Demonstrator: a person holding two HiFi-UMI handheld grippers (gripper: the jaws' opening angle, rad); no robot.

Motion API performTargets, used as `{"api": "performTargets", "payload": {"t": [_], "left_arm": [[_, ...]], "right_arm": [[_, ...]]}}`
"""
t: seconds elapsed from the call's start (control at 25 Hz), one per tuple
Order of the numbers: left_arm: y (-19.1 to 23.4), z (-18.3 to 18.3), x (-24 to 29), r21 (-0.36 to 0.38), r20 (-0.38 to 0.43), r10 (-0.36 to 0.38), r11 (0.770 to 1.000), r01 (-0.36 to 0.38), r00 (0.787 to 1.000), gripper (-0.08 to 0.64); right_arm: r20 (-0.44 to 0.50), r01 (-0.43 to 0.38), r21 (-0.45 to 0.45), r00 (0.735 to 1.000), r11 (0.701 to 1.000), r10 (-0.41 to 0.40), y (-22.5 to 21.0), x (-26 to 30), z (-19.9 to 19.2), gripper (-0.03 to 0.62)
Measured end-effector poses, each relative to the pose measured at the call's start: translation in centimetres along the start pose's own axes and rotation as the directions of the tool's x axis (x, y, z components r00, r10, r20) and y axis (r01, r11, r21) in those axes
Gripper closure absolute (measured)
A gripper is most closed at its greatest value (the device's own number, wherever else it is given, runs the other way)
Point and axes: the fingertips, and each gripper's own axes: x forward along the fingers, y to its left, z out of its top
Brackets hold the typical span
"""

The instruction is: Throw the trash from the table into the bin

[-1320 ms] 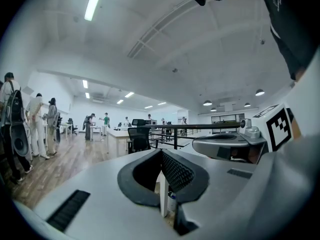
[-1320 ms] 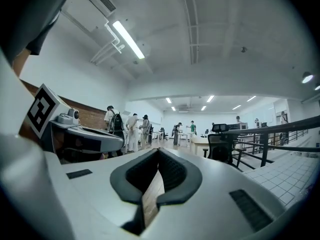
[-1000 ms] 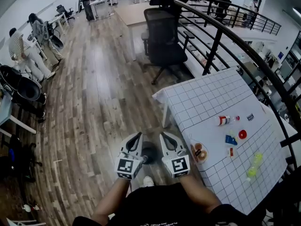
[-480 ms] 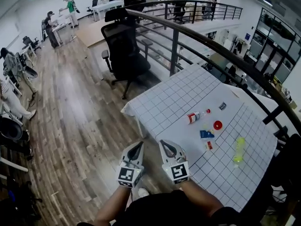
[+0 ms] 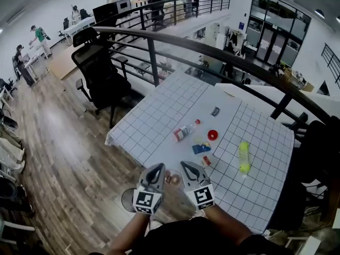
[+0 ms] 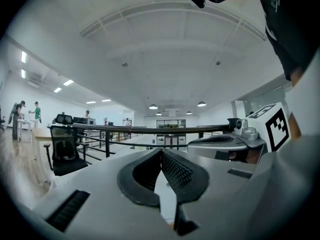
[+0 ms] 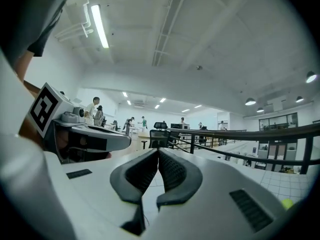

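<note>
The trash is lying spread over the near half of the table point(image 5: 159, 116). There is a clear bottle point(image 5: 183, 132) with a red cap, a red lid point(image 5: 212, 135), a blue packet point(image 5: 201, 148) and a small red packet point(image 5: 206, 161). A yellow-green bottle point(image 5: 244, 156) is lying to the right and a small dark packet point(image 5: 215, 111) farther off. A round dish point(image 5: 171, 179) with something brown in it is sitting at the near edge.

The left gripper point(image 5: 158, 168) and the right gripper point(image 5: 184, 166) are hovering side by side at that near edge, with the dish showing between them. Each gripper view is showing its jaws pressed together with nothing in them, pointing out across the room rather than down at the table.

The bin point(image 5: 126, 198), as I take the round grey thing on the floor to be, is sitting just left of the left gripper, mostly hidden.

Nothing is being held, so the person seems to be lining up for the first pick. The next move is calling for one pair of jaws to open and tip down onto the nearest piece, probably the dish or the small red packet. The flat packets will likely need a low grip on an edge. The carry then goes left and down to the bin.
</note>
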Motion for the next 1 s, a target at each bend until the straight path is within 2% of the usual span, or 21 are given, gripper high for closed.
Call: {"api": "performTargets", "payload": {"t": [0.28, 0.56, 0.76, 1.0], "left_arm": [[-7.5, -0.1, 6.7, 0.009, -0.010, -0.155, 0.988, 0.156, 0.988, 0.537], [-13.7, -1.3, 12.3, 0.012, -0.038, -0.288, 0.957, 0.289, 0.957, 0.537], [-17.5, -2.4, 15.4, 0.007, -0.064, -0.347, 0.937, 0.348, 0.936, 0.537], [-20.2, -2.5, 18.4, 0.029, -0.085, -0.372, 0.926, 0.376, 0.924, 0.537]], "right_arm": [[-0.038, 0.148, 0.000, 0.988, 0.989, -0.148, -7.9, -5.4, -1.9, 0.568], [-0.096, 0.255, 0.045, 0.964, 0.966, -0.250, -14.3, -9.4, -5.0, 0.568], [-0.112, 0.321, 0.091, 0.944, 0.943, -0.311, -17.5, -12.1, -6.9, 0.567], [-0.118, 0.371, 0.041, 0.924, 0.928, -0.364, -21.2, -14.9, -8.3, 0.566]]}}
